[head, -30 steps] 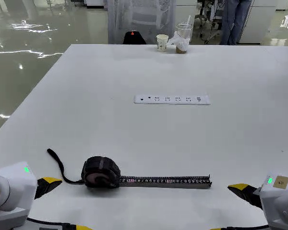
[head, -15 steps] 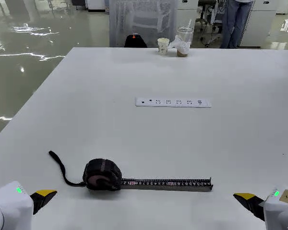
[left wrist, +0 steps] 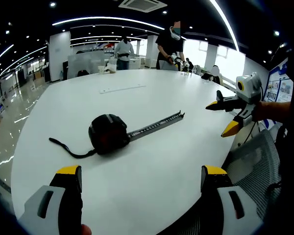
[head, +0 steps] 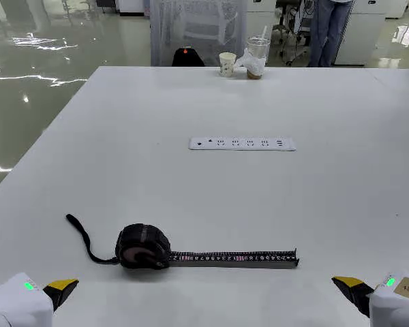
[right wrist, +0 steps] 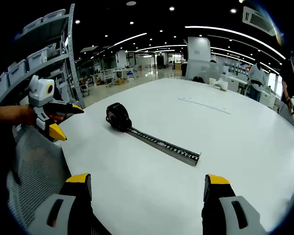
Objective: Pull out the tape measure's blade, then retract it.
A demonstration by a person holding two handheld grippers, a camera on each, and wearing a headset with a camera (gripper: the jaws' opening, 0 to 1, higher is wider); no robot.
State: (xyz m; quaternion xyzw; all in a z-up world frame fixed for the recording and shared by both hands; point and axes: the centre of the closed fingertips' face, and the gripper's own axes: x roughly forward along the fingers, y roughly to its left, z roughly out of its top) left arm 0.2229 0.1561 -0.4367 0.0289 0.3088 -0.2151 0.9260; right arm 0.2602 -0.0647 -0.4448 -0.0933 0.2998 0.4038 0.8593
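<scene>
A black tape measure lies on the white table near its front edge, with its blade drawn out to the right and lying flat. A black wrist strap trails off to its left. The case and blade lie ahead of my left gripper, which is open and holds nothing. My right gripper is open too, with the blade's end a short way in front and the case farther off. In the head view the left gripper sits at the bottom left, the right gripper at the bottom right.
A white power strip lies at mid-table. A paper cup and a plastic cup with a bag stand at the far edge. A person stands beyond the table. Shelving is behind the left gripper.
Both grippers have drawn back toward the near edge of the table, away from the tape measure. The tape measure and its blade lie as before; the head camera has shifted slightly.
</scene>
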